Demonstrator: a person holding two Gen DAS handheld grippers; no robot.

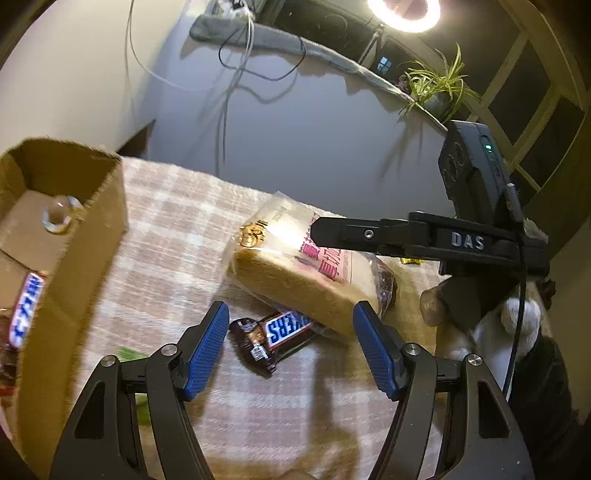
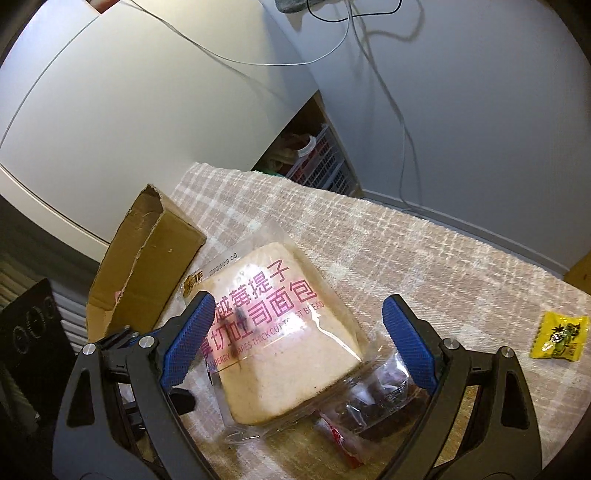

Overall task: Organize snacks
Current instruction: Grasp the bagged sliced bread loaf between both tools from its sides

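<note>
A bagged slice of thick toast bread (image 1: 295, 273) lies on the checked cloth, partly on top of a Snickers bar (image 1: 273, 334). My left gripper (image 1: 291, 325) is open, its blue pads on either side of the Snickers bar, just above it. My right gripper (image 2: 299, 319) is open and straddles the bread bag (image 2: 280, 332) without clamping it; it shows from the side in the left wrist view (image 1: 314, 230). A brown cardboard box (image 1: 55, 258) stands at the left and holds another Snickers bar (image 1: 26, 314). The box also shows in the right wrist view (image 2: 147, 266).
A yellow candy (image 2: 559, 336) lies on the cloth (image 2: 406, 258) at the right. A dark wrapped snack (image 2: 376, 402) sits under the bread's near end. Cables hang on the wall (image 1: 229, 92). A potted plant (image 1: 439, 92) and ring light (image 1: 402, 14) stand behind.
</note>
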